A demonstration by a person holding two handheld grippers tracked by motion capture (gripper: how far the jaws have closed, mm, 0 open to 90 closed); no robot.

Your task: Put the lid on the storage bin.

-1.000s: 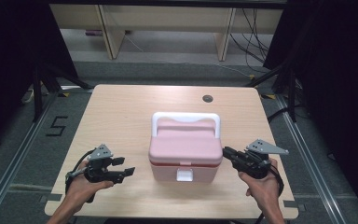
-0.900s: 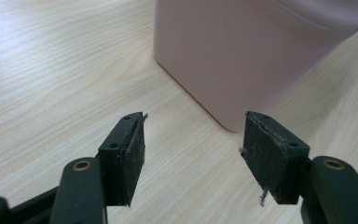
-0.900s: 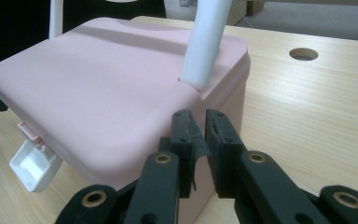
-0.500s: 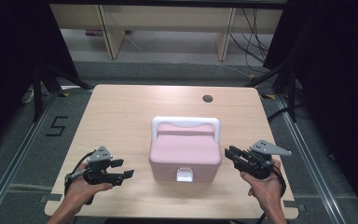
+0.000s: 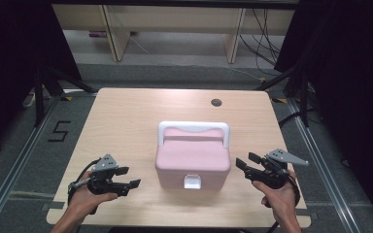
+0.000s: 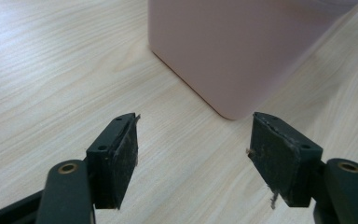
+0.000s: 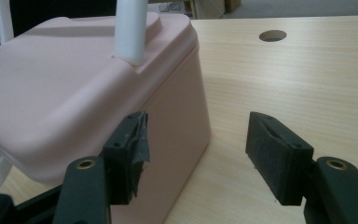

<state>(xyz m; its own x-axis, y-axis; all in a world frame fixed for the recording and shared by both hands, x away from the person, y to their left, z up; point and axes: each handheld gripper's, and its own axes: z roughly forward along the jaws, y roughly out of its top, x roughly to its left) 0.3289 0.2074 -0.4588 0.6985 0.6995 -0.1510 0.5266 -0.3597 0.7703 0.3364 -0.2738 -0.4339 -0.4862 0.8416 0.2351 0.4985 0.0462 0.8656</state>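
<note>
A pink lidded box [image 5: 193, 158] with a white handle [image 5: 194, 128] and a white front latch [image 5: 192, 181] stands mid-table. My left gripper [image 5: 131, 176] lies left of it, pointing at its front left corner; the jaws have just been opening and hold nothing. In the left gripper view the gripper [image 6: 193, 123] is open, with the box [image 6: 242, 46] a short way ahead. My right gripper [image 5: 244, 160] sits just right of the box; its jaws have just been opening, empty. In the right gripper view the gripper [image 7: 198, 123] is open beside the box's wall [image 7: 74, 84] and handle post [image 7: 130, 28].
The wooden table [image 5: 126, 121] has a round cable hole [image 5: 216, 102] at its far right, also seen as the hole [image 7: 272, 35]. Bare wood lies on both sides of the box. A taped "5" [image 5: 58, 131] marks the floor at left.
My right gripper's jaws have spread from nearly shut to wide apart, and it shifted slightly. The left jaws stand a little wider. The box has not moved.
</note>
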